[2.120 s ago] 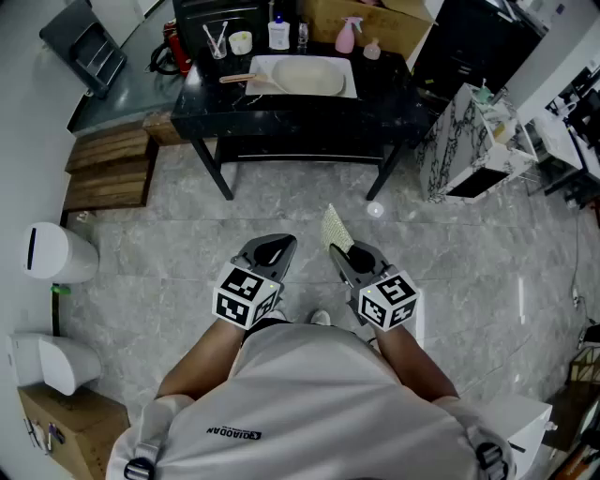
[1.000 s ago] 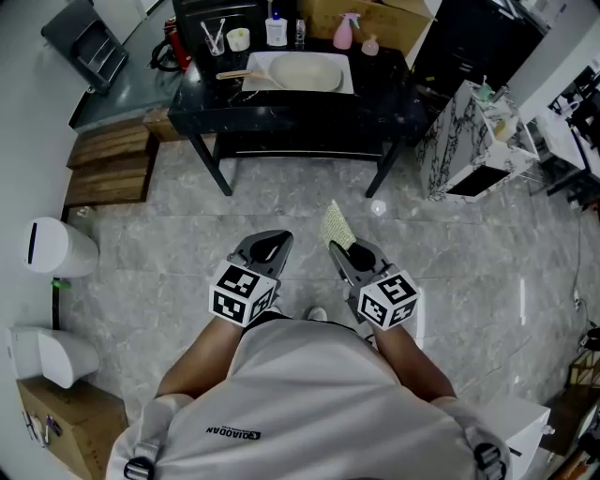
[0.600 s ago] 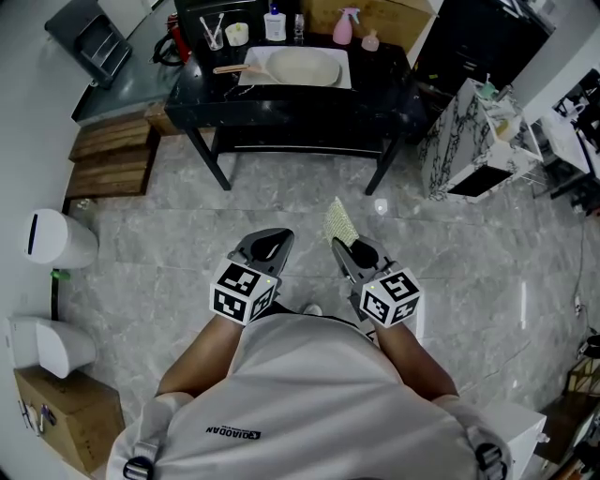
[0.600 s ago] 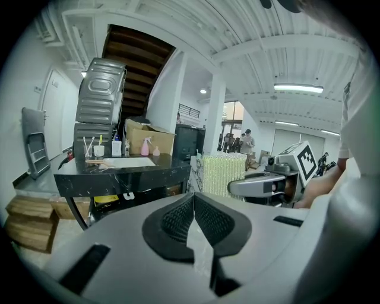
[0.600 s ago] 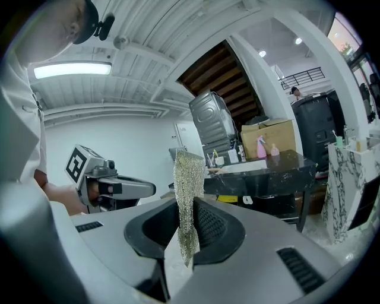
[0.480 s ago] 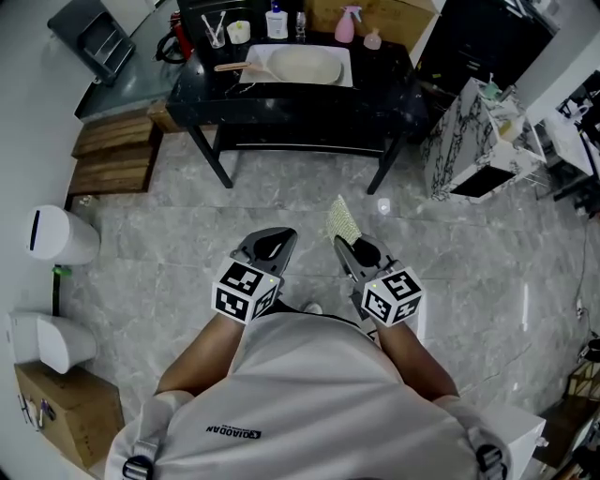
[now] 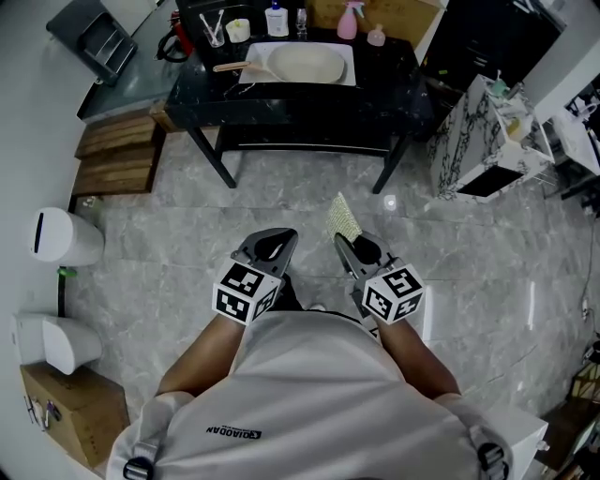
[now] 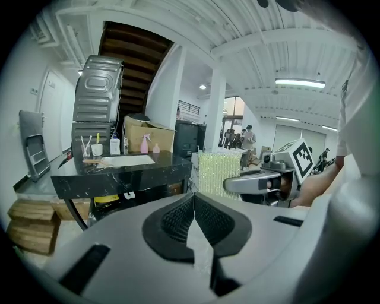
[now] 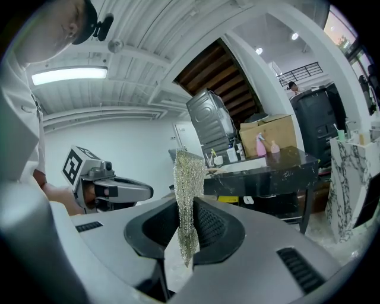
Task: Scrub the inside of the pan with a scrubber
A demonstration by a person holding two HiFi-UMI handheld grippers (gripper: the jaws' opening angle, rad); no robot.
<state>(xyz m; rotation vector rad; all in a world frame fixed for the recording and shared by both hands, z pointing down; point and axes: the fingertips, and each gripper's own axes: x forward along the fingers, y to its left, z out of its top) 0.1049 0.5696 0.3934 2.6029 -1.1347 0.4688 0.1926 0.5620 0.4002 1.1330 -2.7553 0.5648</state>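
A pale pan [image 7: 305, 64] with a wooden handle lies on a white mat on the black table [image 7: 375, 89] at the top of the head view, far ahead of both grippers. My right gripper [image 7: 345, 242] is shut on a yellowish mesh scrubber [image 7: 342, 217] that sticks up from its jaws [image 9: 187, 196]. Beside it, my left gripper [image 7: 270, 246] is shut and holds nothing [image 8: 192, 202]. Both hang at waist height over the grey marble floor. In the left gripper view the scrubber [image 8: 217, 173] and the table [image 8: 122, 172] show ahead.
Bottles, a cup and a pink spray bottle [image 7: 348, 21] stand at the table's back edge. Wooden steps [image 7: 117, 155] lie left of the table, a marble-patterned cabinet [image 7: 478, 141] right of it. White bins [image 7: 61, 239] and a cardboard box [image 7: 70, 417] stand along the left wall.
The table and floor have drifted slightly in the head view as the person shifts. Both grippers keep their places, and the scrubber stays held.
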